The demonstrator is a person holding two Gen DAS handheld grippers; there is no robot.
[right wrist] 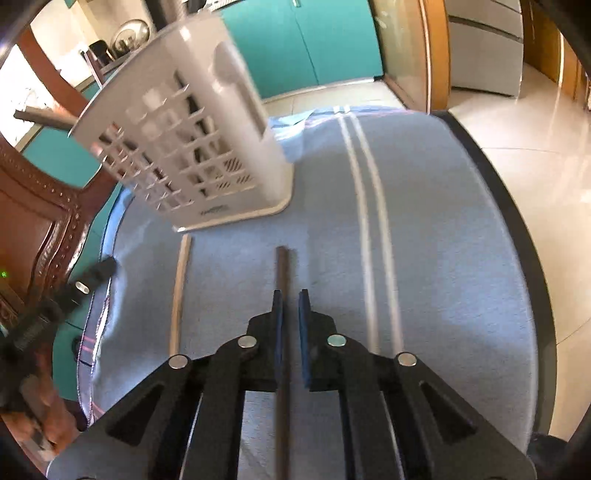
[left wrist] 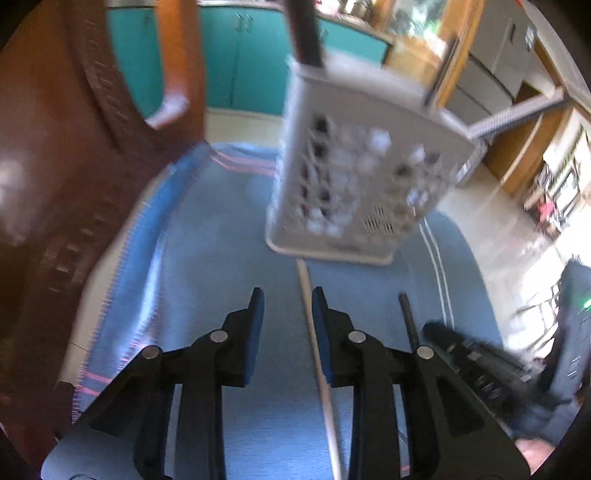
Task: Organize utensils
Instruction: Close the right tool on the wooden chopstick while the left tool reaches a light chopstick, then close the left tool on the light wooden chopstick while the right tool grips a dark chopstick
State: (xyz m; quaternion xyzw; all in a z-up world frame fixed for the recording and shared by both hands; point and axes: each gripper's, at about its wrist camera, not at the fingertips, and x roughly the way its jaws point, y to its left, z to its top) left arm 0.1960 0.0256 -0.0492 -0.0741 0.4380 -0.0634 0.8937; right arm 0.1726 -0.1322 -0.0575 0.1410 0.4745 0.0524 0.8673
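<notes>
A pale wooden chopstick (left wrist: 314, 332) lies on the blue cloth (left wrist: 221, 258), its tip near the foot of the white slotted utensil basket (left wrist: 351, 166). My left gripper (left wrist: 288, 299) is open over it; the stick runs close along the right pad and nothing squeezes it. My right gripper (right wrist: 290, 295) is shut on a dark chopstick (right wrist: 282, 266), which points forward past the fingertips toward the basket (right wrist: 192, 140). The pale chopstick (right wrist: 179, 291) lies to its left. The dark chopstick (left wrist: 408, 317) also shows in the left wrist view, beside the right gripper's fingers (left wrist: 436, 334).
A dark utensil handle (left wrist: 304, 33) sticks out of the basket's top. A carved wooden chair (left wrist: 55, 147) stands close on the left. The cloth (right wrist: 443, 258) covers a rounded table with a dark edge (right wrist: 517, 221); tiled floor and teal cabinets lie beyond.
</notes>
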